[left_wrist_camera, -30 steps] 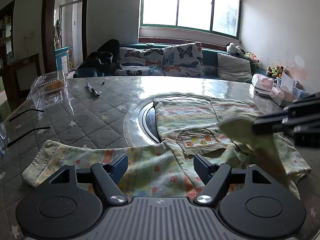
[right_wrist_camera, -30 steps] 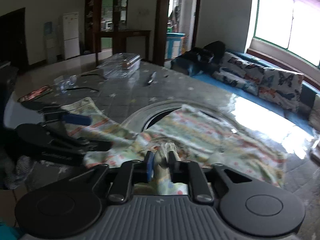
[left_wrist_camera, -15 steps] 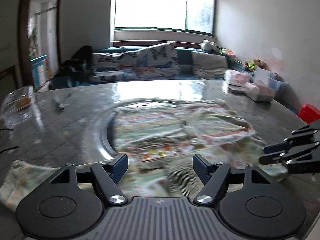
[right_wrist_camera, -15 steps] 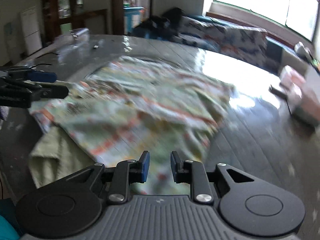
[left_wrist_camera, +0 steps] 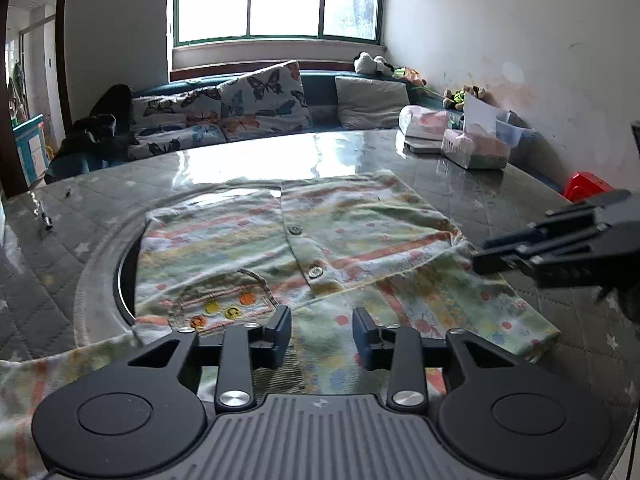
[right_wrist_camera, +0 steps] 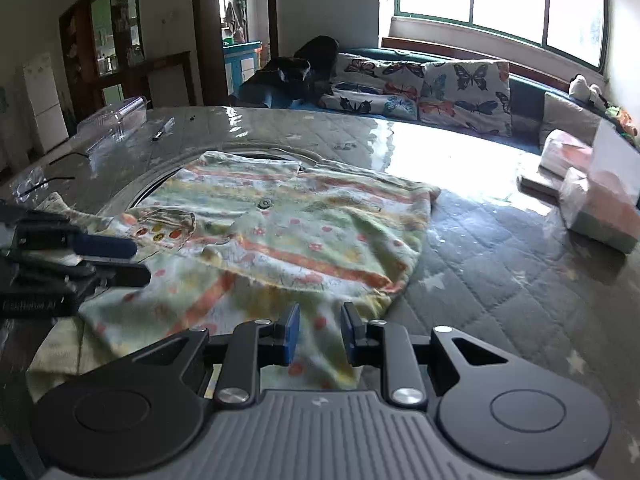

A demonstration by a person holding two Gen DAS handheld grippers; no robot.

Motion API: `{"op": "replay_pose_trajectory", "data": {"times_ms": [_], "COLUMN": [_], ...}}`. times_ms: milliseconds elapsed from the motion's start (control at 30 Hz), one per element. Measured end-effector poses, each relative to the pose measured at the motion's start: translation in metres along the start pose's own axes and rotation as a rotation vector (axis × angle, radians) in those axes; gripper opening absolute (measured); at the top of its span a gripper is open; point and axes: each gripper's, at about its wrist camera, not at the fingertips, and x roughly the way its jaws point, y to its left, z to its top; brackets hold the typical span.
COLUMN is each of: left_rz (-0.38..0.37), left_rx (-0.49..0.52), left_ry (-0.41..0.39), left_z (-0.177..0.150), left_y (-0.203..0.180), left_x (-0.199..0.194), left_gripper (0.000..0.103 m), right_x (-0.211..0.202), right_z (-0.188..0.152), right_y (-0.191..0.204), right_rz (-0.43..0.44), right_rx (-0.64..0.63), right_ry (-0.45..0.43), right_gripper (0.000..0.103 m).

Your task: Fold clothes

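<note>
A pale green child's shirt point(left_wrist_camera: 320, 240) with orange stripes, buttons and a small chest pocket lies spread on the quilted table, partly folded over itself. It also shows in the right wrist view point(right_wrist_camera: 288, 232). My left gripper point(left_wrist_camera: 322, 334) is open and empty, just above the shirt's near edge. My right gripper point(right_wrist_camera: 318, 336) is open and empty over the shirt's near corner. In the left wrist view the right gripper point(left_wrist_camera: 480, 254) comes in from the right beside the shirt's folded edge. In the right wrist view the left gripper point(right_wrist_camera: 136, 260) shows at the left over the shirt.
The quilted table point(left_wrist_camera: 60, 256) has a round inset ring point(right_wrist_camera: 160, 180) under the shirt. Tissue packs and boxes point(left_wrist_camera: 472, 148) stand at the far right. A clear plastic box point(right_wrist_camera: 112, 124) and a pen point(right_wrist_camera: 162, 130) lie at the far left. A sofa point(left_wrist_camera: 256, 108) stands behind.
My right gripper has let go of the shirt fabric it held, opened and drawn back to the right. The shirt's side now lies folded over. My left gripper shifted right and narrowed its opening.
</note>
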Motion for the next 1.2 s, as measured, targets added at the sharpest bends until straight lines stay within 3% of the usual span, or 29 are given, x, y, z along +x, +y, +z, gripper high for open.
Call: {"op": "replay_pose_trajectory", "data": {"times_ms": [133, 333, 867, 1000, 1200], "left_rz": [0.003, 0.022, 0.034, 0.055, 0.144], "left_rx": [-0.010, -0.033, -0.047, -0.071, -0.147], "left_ry": [0.013, 0.022, 0.000, -0.011, -0.054], "left_z": [-0.005, -0.011, -0.025, -0.026, -0.030], "left_y": [0.005, 0.014, 0.020, 0.027, 0.054], "left_x": [0.008, 0.009, -0.013, -0.024, -0.050], "left_gripper": [0.029, 0.029, 0.030, 0.050, 0.059], "right_x": [0.018, 0.012, 0.021, 0.028, 0.020], "right_z": [-0.005, -0.001, 0.015, 0.010, 0.011], "right_y": [-0.007, 0.002, 0.083, 0.095, 0.103], "right_rz": [0.002, -0.016, 0.168, 0.167, 0.180], "right_rx": [0.024, -0.018, -0.158, -0.192, -0.202], "right_ry": [0.027, 0.023, 0.004, 0.023, 0.000], "right_gripper": [0.020, 0.021, 0.022, 0.022, 0.023]}}
